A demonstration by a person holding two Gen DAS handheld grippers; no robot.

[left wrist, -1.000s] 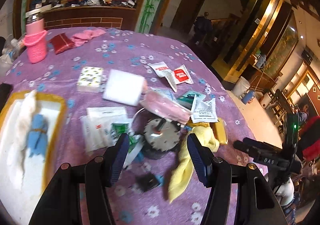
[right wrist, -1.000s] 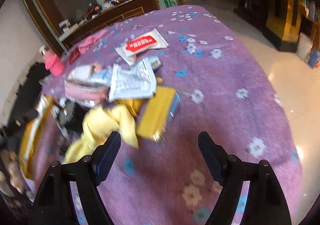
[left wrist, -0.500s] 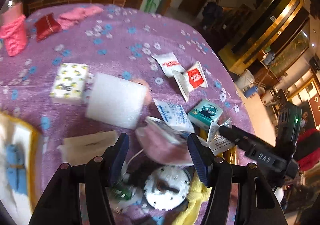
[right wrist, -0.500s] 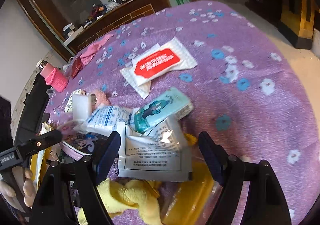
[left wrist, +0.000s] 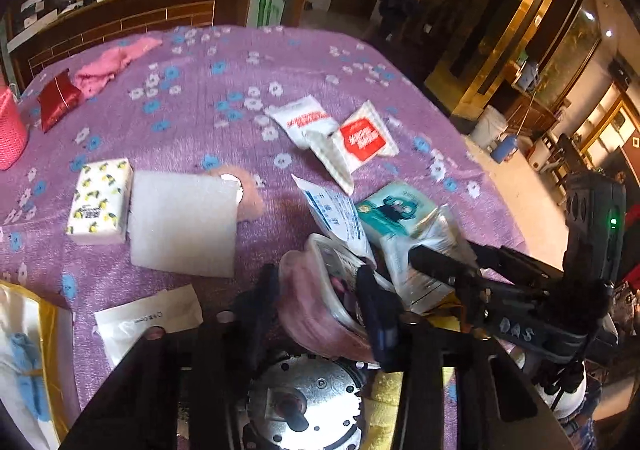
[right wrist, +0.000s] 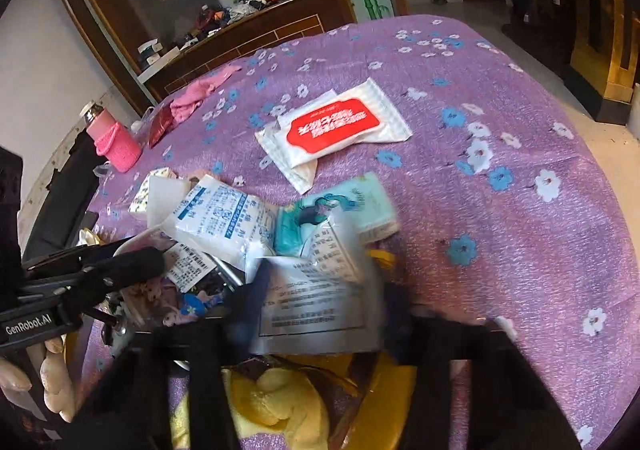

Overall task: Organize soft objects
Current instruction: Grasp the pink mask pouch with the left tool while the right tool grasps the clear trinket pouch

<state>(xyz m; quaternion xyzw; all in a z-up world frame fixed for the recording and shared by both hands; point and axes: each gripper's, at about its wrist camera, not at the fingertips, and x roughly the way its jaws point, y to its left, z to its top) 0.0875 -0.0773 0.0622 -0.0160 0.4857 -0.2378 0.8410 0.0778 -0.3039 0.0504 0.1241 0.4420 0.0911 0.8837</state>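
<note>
So the left tool [left wrist: 320, 298] has its fingers straddling the pink pouch [left wrist: 316, 302], looks pinched on it, long axis running straight ahead. The right tool [right wrist: 320, 310] brackets the printed foil sachet [right wrist: 316, 306] dead ahead, seemingly gripping it too. Further out on the worktop [right wrist: 500, 110]: the teal tissue pack [right wrist: 340, 210], then the red-label wipes [right wrist: 336, 126].

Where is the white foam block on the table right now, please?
In the left wrist view, the white foam block lies left of centre on the purple tablecloth, touching the lemon-print tissue pack on its left.
</note>
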